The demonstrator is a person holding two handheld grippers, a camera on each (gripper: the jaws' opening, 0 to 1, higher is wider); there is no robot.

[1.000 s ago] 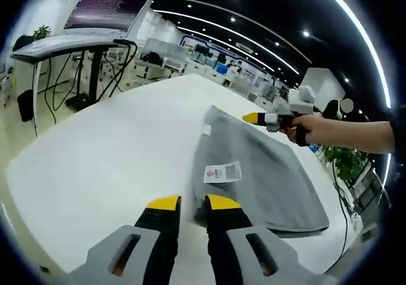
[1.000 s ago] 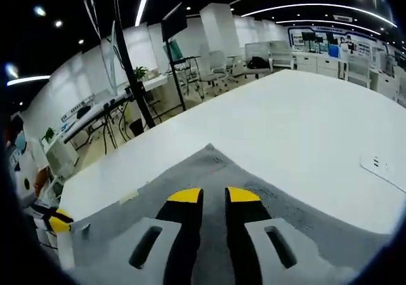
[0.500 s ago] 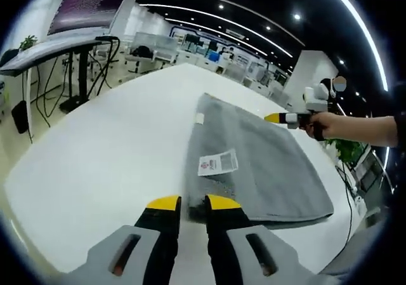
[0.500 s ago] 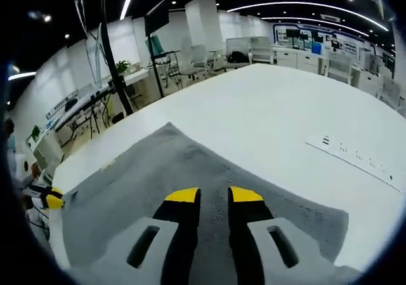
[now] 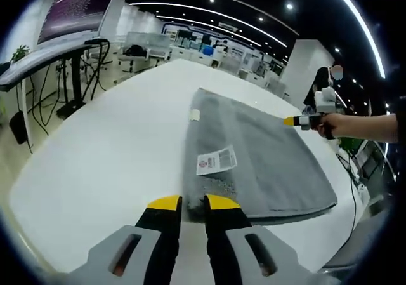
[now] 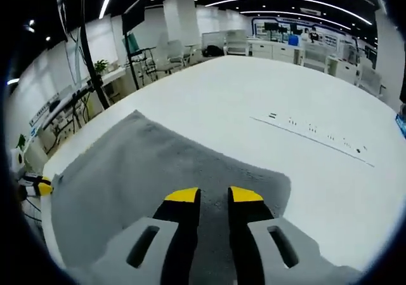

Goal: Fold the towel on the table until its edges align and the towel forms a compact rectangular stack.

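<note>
In the left gripper view the left tool (image 5: 191, 202) sits nearest, its two yellow-tipped jaws close together with a narrow gap, just at the near edge of the towel (image 5: 266, 158); whether they pinch cloth I cannot tell. One grey towel lies flat on the white bench (image 5: 101, 152), folded into a rectangle that runs from near to far. This view shows two tags on it: a white printed label (image 5: 216, 160) on the near left part and a small white tab (image 5: 195, 115) on the left edge farther off. At the right, over the towel's far side, a hand (image 5: 333, 125) holds the right tool (image 5: 293, 121).

In the right gripper view the right tool (image 6: 214, 196) has its jaws nearly together, a slim gap between them, over the grey towel (image 6: 127, 177); no grip is visible. This view shows a row of small dark marks (image 6: 317, 136) on the bare bench (image 6: 241, 88) to the right, and the left tool (image 6: 41, 185) at the far left edge.
</note>
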